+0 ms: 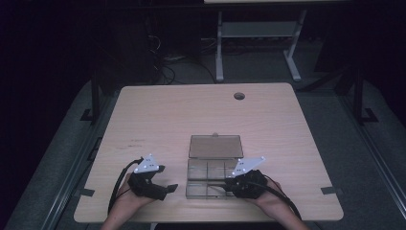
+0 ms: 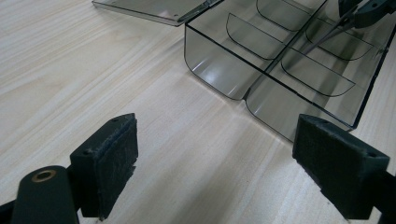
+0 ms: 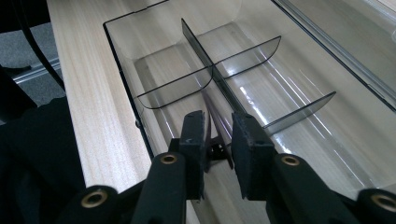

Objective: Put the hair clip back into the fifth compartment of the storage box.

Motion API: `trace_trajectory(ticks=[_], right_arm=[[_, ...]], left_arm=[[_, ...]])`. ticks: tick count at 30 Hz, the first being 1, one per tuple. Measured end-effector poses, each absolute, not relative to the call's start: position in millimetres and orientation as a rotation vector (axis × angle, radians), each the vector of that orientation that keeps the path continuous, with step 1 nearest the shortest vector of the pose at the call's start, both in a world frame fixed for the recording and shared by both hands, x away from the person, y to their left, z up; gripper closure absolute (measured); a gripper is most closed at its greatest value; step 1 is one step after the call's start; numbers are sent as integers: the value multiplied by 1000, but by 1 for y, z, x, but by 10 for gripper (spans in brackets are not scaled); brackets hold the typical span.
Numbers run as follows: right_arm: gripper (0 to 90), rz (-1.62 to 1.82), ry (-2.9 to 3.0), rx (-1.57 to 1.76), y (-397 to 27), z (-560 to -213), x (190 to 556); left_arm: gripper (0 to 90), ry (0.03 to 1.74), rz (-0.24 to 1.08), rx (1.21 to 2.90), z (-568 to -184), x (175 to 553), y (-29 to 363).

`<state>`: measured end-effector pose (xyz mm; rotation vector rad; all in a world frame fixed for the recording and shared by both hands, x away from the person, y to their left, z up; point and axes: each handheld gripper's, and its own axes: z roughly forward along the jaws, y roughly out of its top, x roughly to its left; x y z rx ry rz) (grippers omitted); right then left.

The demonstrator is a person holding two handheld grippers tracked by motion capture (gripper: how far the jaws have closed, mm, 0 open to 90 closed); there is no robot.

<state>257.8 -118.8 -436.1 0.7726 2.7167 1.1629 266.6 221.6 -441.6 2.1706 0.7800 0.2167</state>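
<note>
A smoked clear compartment box (image 1: 210, 179) lies near the table's front edge, its lid (image 1: 214, 146) folded flat behind it. Curved dividers split the box (image 3: 299, 140) into several cells, none with anything I can see in it. My right gripper (image 3: 218, 135) is shut on thin dark tweezers (image 3: 212, 119), whose tips point down into the box beside the long middle divider. In the left gripper view the tweezers (image 2: 327, 35) reach in from the top right. My left gripper (image 2: 215, 158) stands open just above the table, short of the box wall (image 2: 219, 70). In the high view it (image 1: 170, 188) sits left of the box, the right gripper (image 1: 229, 186) at the box's right end.
The wooden table (image 1: 158, 115) has a round cable hole (image 1: 239, 96) at the back. Tape marks (image 1: 330, 190) sit near the side edges. Behind the table stands a white-legged desk frame (image 1: 258, 43) over dark floor with cables.
</note>
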Motion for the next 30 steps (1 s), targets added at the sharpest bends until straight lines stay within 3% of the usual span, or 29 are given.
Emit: trace_trajectory(ticks=[16, 30], right_arm=[[650, 1210, 2692, 795, -126, -432, 260], [443, 1263, 2627, 830, -139, -425, 264]], left_arm=[[140, 778, 221, 2167, -441, 267, 222], [139, 769, 228, 2160, -435, 267, 222]])
